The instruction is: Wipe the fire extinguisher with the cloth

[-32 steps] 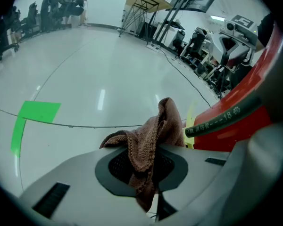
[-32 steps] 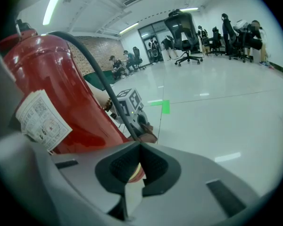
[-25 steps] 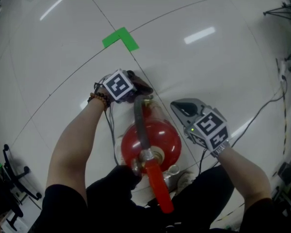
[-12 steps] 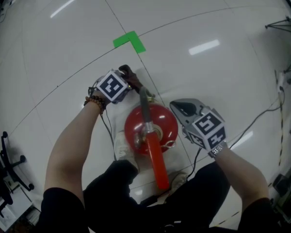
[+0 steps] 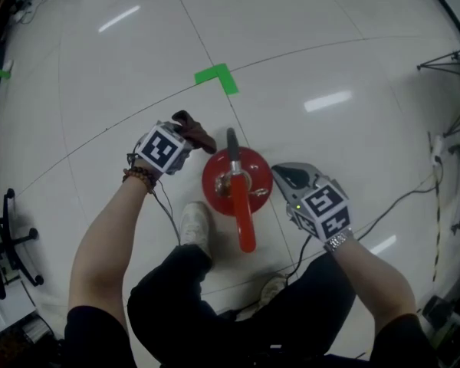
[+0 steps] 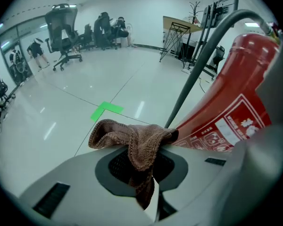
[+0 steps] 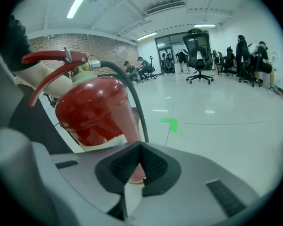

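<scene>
progress: likely mid-wipe; share already wiped unclear, no dirt visible
left gripper (image 5: 185, 131): clenched on cloth (image 5: 195, 133), just beside extinguisher (image 5: 238, 182) top
extinguisher: upright on floor (image 5: 330, 52), between the 2 grippers
right gripper (image 5: 285, 176): clenched, nothing held, near extinguisher side
containers: extinguisher only, sealed; contents unseen

The right gripper (image 7: 140, 154) has its jaws together on nothing, the upright red fire extinguisher (image 7: 94, 112) close beyond them.
</scene>
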Demonstrator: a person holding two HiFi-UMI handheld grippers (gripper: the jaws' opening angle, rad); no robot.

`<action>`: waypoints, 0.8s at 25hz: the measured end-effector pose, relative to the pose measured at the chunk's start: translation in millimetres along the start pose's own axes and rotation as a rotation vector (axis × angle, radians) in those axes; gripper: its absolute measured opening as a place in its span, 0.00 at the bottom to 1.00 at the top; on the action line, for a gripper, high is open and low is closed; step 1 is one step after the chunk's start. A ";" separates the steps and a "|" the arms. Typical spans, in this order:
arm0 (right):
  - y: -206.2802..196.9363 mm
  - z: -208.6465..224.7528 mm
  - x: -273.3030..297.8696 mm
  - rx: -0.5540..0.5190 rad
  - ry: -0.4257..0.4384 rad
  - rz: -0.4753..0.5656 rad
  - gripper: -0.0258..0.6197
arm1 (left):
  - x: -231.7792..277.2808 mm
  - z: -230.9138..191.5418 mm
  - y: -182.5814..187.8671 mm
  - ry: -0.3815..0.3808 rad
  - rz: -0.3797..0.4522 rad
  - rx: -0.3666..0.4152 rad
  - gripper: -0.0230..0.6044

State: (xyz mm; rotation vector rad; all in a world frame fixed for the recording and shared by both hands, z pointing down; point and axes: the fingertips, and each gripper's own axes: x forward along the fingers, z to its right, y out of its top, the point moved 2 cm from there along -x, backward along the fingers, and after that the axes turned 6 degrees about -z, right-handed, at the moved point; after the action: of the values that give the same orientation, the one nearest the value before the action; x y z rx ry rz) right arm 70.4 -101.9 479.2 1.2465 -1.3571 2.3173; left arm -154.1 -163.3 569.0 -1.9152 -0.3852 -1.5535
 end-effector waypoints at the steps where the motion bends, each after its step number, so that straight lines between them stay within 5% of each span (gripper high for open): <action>1: -0.6 -1.4 -3.7 -0.002 -0.002 0.004 0.07 | -8.7 1.3 -4.2 0.011 0.007 -0.016 0.11; 11: 3.7 -6.1 -47.1 -0.037 -0.098 -0.012 0.07 | -112.7 25.7 -28.2 0.077 0.154 -0.233 0.11; 20: 13.7 -25.1 -141.0 -0.011 -0.136 -0.071 0.07 | -229.6 76.4 -27.1 0.144 0.173 -0.239 0.11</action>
State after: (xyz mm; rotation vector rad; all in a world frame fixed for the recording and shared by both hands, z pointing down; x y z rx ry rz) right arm 137.9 -55.8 360.9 1.4474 -1.3411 2.2102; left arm -171.4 -57.3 350.5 -1.9384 0.0300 -1.6680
